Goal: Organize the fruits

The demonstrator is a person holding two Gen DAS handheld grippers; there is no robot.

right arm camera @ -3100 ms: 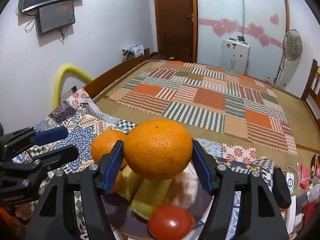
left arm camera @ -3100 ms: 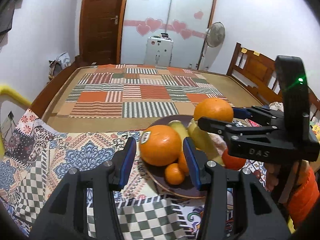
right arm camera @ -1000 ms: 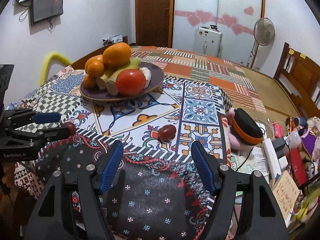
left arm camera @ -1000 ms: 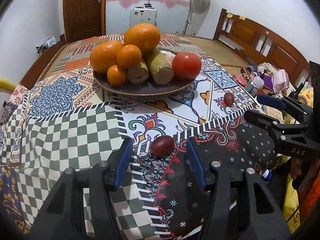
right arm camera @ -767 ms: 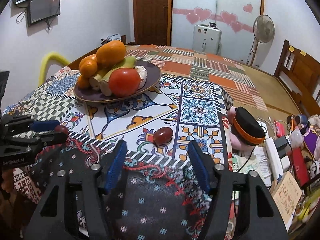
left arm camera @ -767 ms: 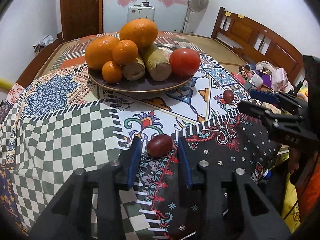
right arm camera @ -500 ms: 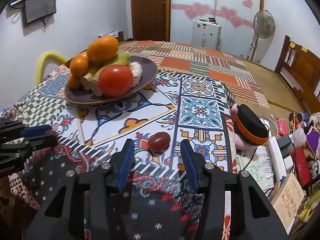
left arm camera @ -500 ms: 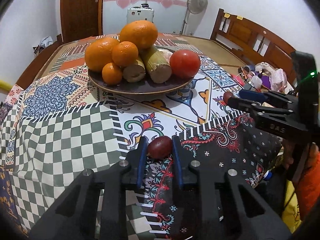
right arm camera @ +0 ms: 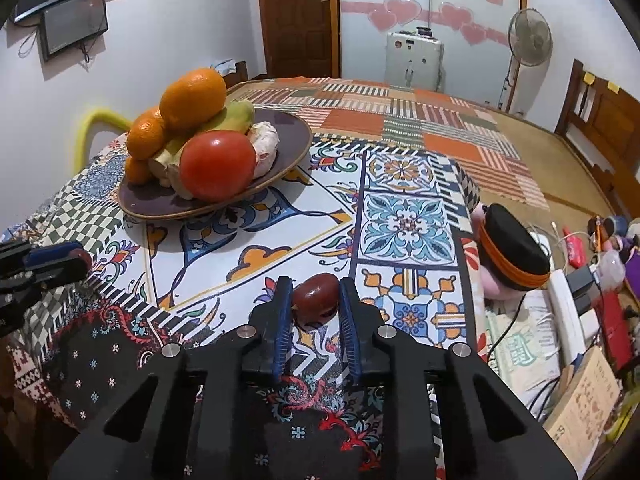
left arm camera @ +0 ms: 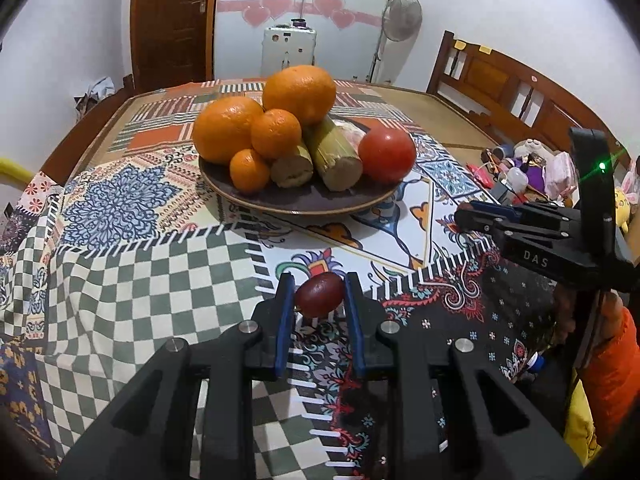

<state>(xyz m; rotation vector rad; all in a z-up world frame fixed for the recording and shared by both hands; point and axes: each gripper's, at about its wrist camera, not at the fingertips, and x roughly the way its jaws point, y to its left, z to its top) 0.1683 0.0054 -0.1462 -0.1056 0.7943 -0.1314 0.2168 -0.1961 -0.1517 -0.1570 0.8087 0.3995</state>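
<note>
My left gripper point(left arm camera: 319, 298) is shut on a small dark red fruit point(left arm camera: 319, 294) near the front edge of the patterned tablecloth. My right gripper point(right arm camera: 316, 298) is shut on a second small dark red fruit point(right arm camera: 316, 295) to the right of it. The brown plate point(left arm camera: 256, 196) stands farther back with several oranges point(left arm camera: 299, 94), cut sugarcane pieces point(left arm camera: 334, 154) and a red tomato point(left arm camera: 386, 154). It also shows in the right wrist view point(right arm camera: 296, 140). The right gripper appears at the right of the left wrist view point(left arm camera: 466, 216), the left gripper at the left of the right wrist view point(right arm camera: 82, 262).
A black hat with an orange band point(right arm camera: 510, 248), a power strip point(right arm camera: 570, 308) and small clutter point(left arm camera: 524, 172) lie off the table's right side. A wooden bed frame point(left arm camera: 504, 92) stands at the right, a fan point(right arm camera: 528, 38) and a door point(right arm camera: 298, 16) at the back.
Both grippers moved down from the plate to the tablecloth's front, then closed on the two small dark red fruits. The big orange now rests on the plate's pile.
</note>
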